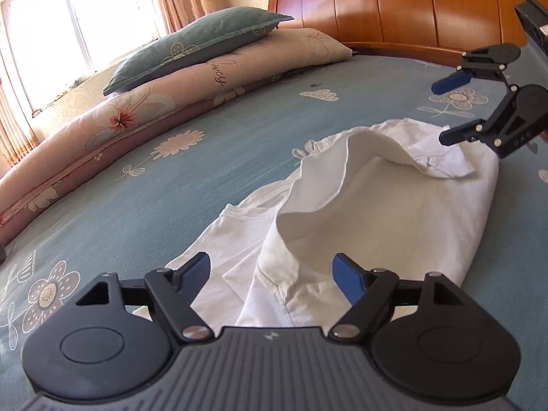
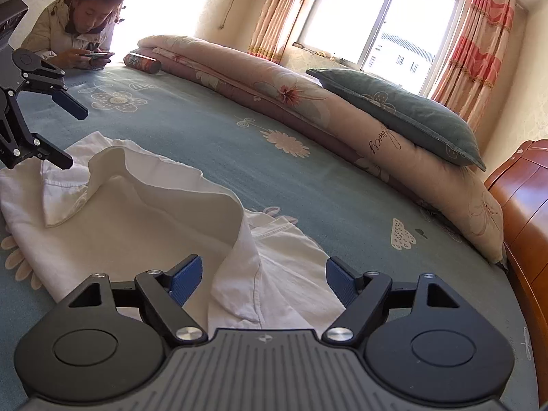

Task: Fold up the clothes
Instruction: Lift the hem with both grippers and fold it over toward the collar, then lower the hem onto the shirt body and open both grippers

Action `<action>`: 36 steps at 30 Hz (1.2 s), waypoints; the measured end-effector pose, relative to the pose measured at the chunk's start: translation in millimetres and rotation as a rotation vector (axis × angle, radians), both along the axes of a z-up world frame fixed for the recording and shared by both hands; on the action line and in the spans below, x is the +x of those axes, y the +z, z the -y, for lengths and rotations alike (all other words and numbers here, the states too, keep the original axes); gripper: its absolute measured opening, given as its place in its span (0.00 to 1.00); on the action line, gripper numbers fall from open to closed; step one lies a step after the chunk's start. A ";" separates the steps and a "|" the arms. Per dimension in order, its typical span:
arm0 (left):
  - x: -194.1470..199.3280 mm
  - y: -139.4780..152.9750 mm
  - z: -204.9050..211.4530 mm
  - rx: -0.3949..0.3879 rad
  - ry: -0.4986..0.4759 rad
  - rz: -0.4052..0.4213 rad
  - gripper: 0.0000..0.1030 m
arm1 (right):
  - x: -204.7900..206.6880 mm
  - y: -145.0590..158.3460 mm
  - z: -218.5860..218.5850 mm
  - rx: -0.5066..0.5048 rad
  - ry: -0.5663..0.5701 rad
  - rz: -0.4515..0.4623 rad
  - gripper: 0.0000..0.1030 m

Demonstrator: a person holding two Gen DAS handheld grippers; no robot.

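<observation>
Both released: left gripper and right gripper spread wide above opposite ends of the white shirt, pads clear of cloth. Shirt half-folded on the blue flowered bedsheet, top layer puffed up in a loose arch, hem edge crooked. Open sheet beyond, as far as the rolled pink quilt and teal pillow. Wooden headboard along one side; person with phone at the far bed edge, beside a red can.

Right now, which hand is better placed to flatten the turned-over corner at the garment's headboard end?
Right. The right gripper hovers open close by that corner of the white garment; the left gripper, also open, sits at its opposite end.
</observation>
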State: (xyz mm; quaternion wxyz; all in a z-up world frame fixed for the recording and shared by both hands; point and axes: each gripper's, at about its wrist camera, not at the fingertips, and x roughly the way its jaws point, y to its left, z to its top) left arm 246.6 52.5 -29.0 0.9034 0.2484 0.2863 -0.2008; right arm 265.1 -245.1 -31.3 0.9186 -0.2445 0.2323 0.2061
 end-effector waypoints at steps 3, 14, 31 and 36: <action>-20.9 -21.1 1.9 0.148 -0.024 0.005 0.77 | -12.5 -22.6 1.1 -0.106 0.010 -0.034 0.80; 4.7 -44.8 8.4 0.284 0.030 0.097 0.78 | 4.6 -49.7 -15.5 -0.266 0.005 0.023 0.80; 79.4 -8.0 -69.3 -0.006 0.414 0.080 0.77 | 100.3 -5.4 3.8 -0.134 -0.197 0.110 0.80; 65.7 -5.2 -67.9 -0.034 0.389 0.078 0.77 | 87.1 12.7 31.9 -0.007 -0.251 0.095 0.80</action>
